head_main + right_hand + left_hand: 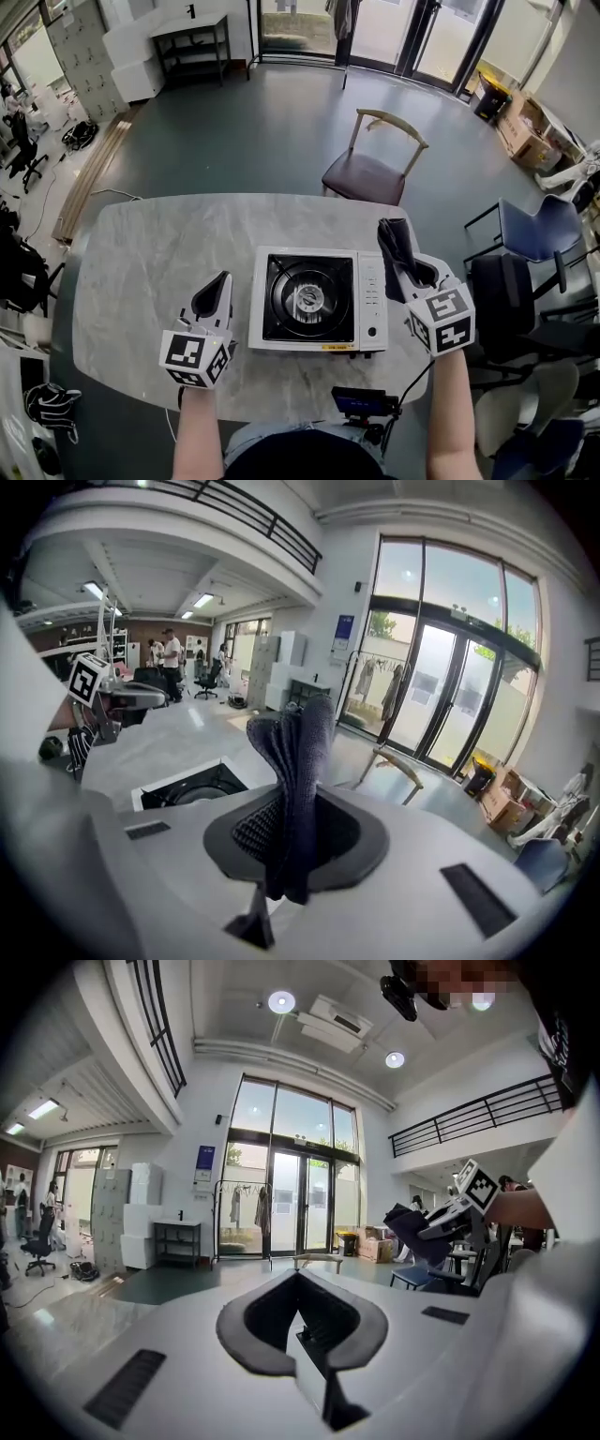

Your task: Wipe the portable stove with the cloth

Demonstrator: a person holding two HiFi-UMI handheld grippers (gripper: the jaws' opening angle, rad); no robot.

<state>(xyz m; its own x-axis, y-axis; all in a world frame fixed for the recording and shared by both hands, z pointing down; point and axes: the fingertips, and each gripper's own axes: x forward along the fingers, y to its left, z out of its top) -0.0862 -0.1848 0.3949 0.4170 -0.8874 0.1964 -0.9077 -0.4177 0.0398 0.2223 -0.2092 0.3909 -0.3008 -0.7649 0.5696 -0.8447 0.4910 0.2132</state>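
Portable stove [314, 300] sits on the marble table [131, 262], roughly mid-table and toward the person's edge, with the burner left of its control strip. Right gripper [401, 255] is at the stove's right side, by the control strip, and its jaws are clamped on the dark cloth [394, 242]. In the right gripper view the cloth [295, 761] is pinched between the pads of that gripper [292, 834]. It stands up past the tips in a bunched fold, and a short tail hangs out behind them. The stove [187, 787] shows below and to the left of the cloth. From above, the cloth's free end lies over the stove's far right corner; whether it touches the stove can't be told. Left gripper [216, 292] is just left of the stove, apart from it and above the table. Its own view shows the jaws [298, 1321] closed together, nothing held. That view also catches the right gripper [448, 1224] raised, with the cloth [417, 1234] sticking out of it. Wooden chair [373, 159] stands on the floor beyond the stove, past the table's far edge. Blue chair [539, 230] is off to the stove's right. A small dark device [361, 403] sits at the table's near edge, in front of the stove.
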